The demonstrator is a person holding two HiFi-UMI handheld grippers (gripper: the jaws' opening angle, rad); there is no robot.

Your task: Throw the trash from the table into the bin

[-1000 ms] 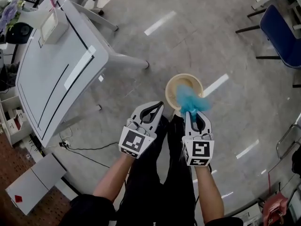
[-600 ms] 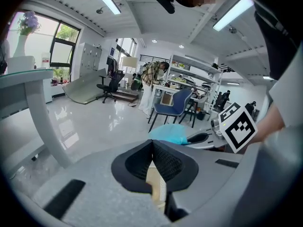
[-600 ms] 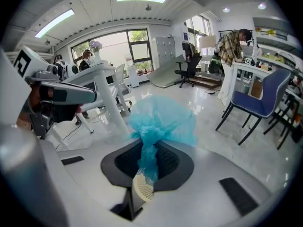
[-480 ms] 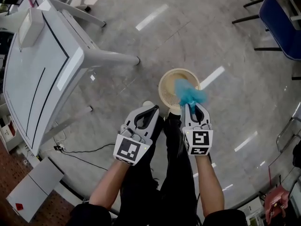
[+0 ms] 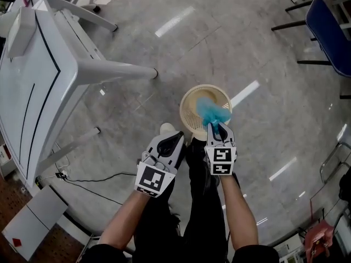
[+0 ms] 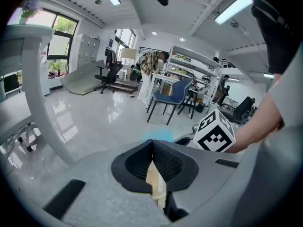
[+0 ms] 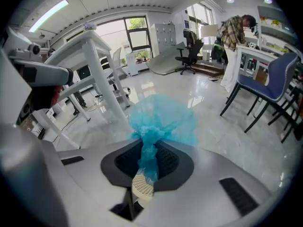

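1. Drift is my main worry. The blue plastic bag (image 5: 213,112) is light and puffy. The right gripper (image 5: 215,130) has its jaws clamped on the bag's twisted neck, and the bulk hangs over the near half of the bin (image 5: 186,99). If I let go from this height, I judge it could float sideways or catch the near rim and end up on the floor.
2. Cling is the next risk. The thin film is wedged deep between the ribbed pads, so it may stay stuck to one jaw when they part and get pulled back out.
3. Tipping is possible too. The bin looks like a light mesh basket on a glossy floor, so a knock from the gripper could push it or roll it over.
4. The left gripper (image 5: 176,138) has its jaws together with nothing between them. It sits just beside the bin's near-left rim, and a careless swing there could hit the bin.
5. Both forearms reach forward and down past the person's legs, with the grippers side by side. The right one tips steeply toward the bin and the left slants more gently. The table (image 5: 33,86) stands well apart on the left.
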